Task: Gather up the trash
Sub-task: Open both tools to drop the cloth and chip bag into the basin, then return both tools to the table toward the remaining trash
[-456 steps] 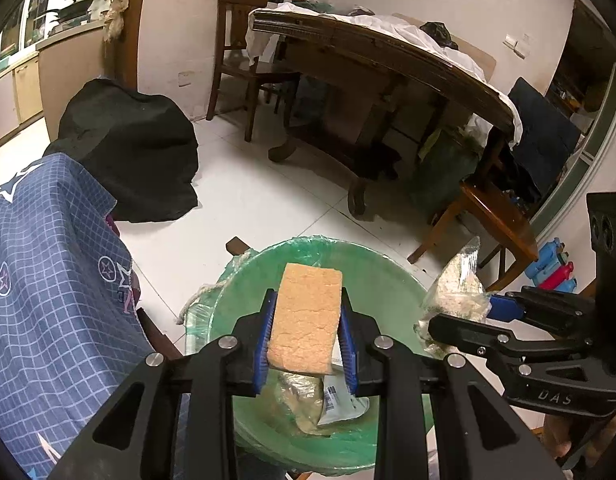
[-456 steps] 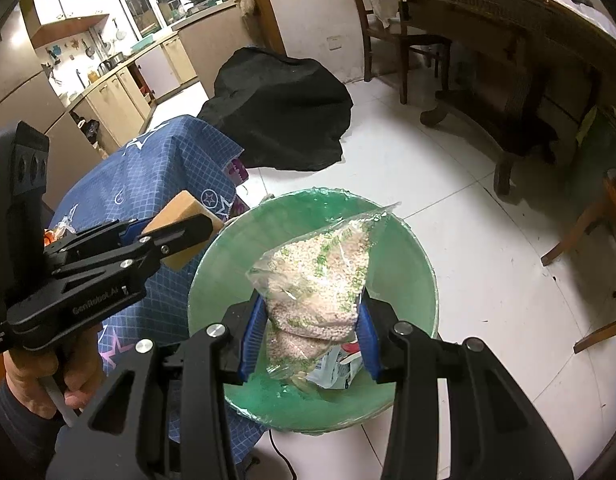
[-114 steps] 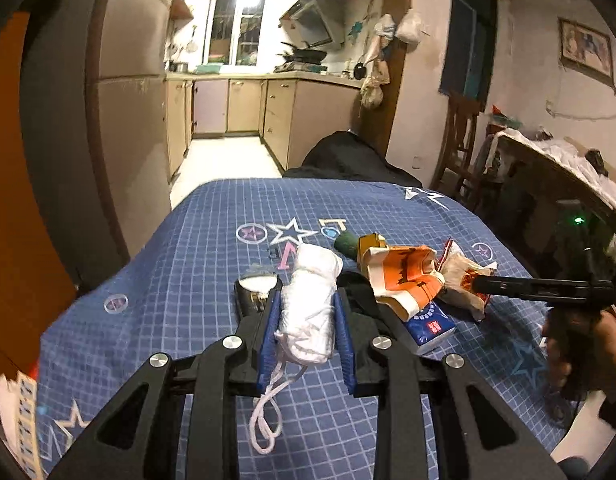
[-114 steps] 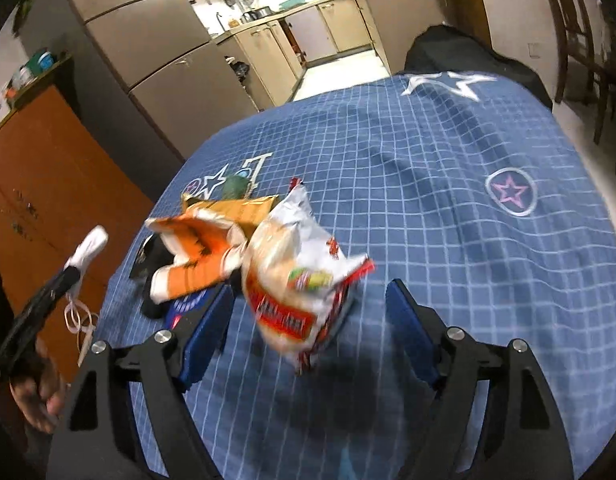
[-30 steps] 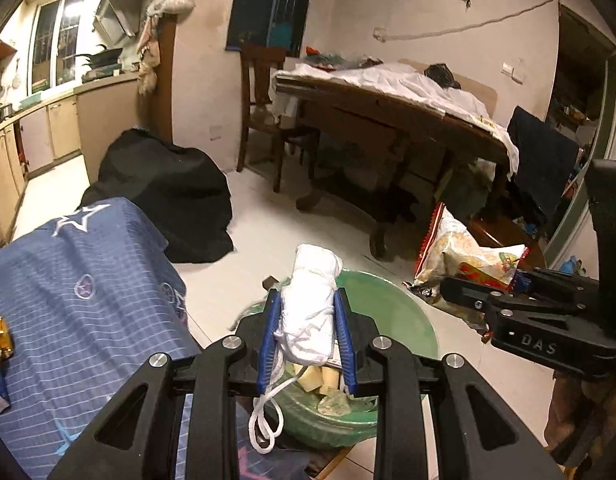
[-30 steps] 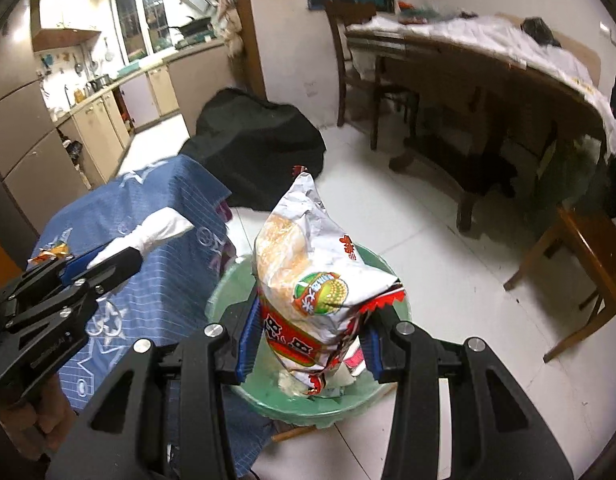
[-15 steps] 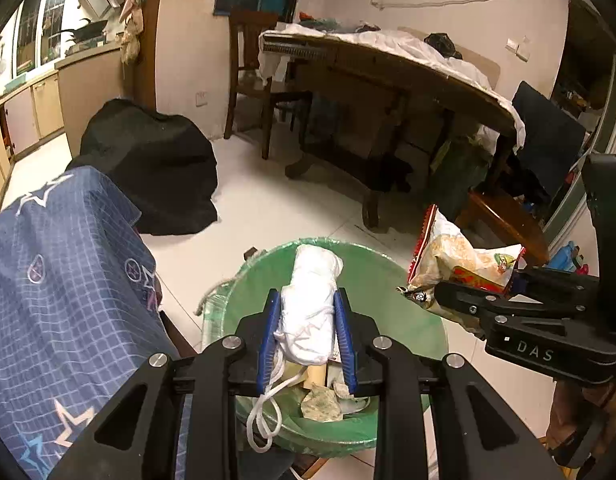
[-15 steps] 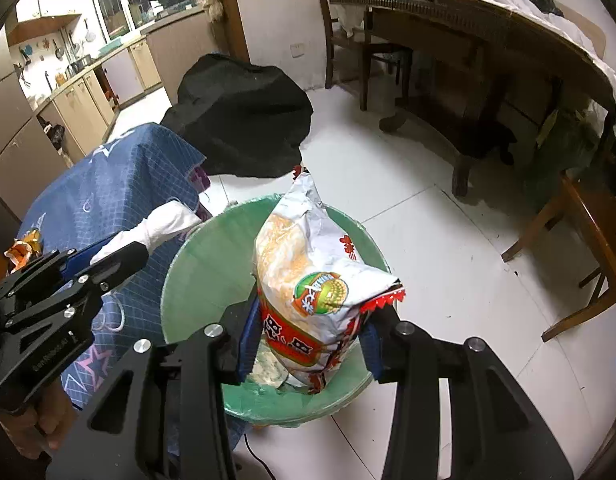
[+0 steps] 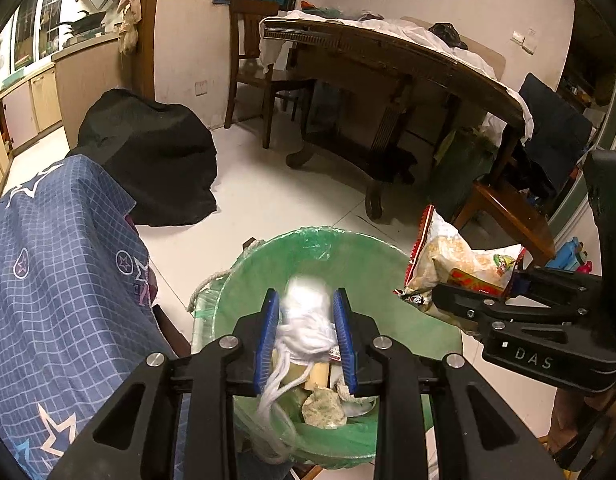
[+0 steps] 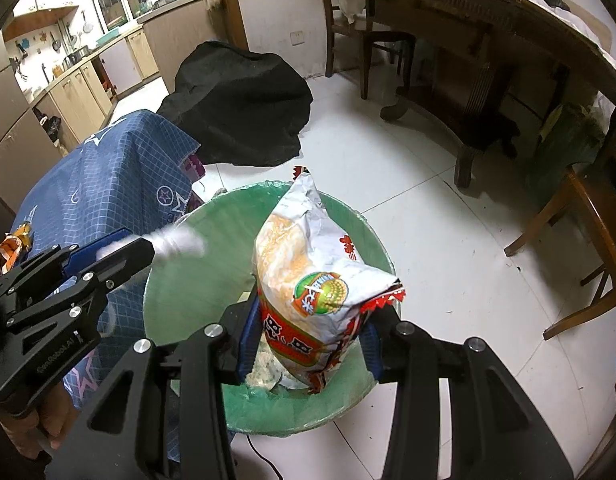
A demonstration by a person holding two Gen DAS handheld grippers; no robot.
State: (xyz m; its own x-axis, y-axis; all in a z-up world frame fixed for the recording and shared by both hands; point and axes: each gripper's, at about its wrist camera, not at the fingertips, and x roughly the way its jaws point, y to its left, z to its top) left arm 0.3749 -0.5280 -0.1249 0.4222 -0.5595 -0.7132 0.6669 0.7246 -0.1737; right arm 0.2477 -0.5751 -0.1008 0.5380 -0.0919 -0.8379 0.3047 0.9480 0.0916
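A green-lined trash bin (image 9: pixel 348 256) (image 10: pixel 179 312) stands on the floor under both grippers, with scraps in its bottom. In the left wrist view my left gripper (image 9: pixel 305 336) is over the bin with a blurred white cloth bundle (image 9: pixel 308 320) between its blue pads, jaws slightly parted; the bundle looks to be slipping down. The left gripper also shows in the right wrist view (image 10: pixel 119 248). My right gripper (image 10: pixel 310 344) is shut on a snack bag (image 10: pixel 312 280) held upright over the bin; the bag also shows in the left wrist view (image 9: pixel 448 264).
A table with a blue star-patterned cloth (image 9: pixel 55 264) is at the left of the bin. A black bag (image 9: pixel 147 160) lies on the white tile floor. A wooden dining table (image 9: pixel 388 72), chairs and a stool (image 10: pixel 588 240) stand beyond.
Both grippers have come lower over the bin. The left jaws have widened a little and the white bundle is now blurred, sliding downward. The right gripper still grips the snack bag.
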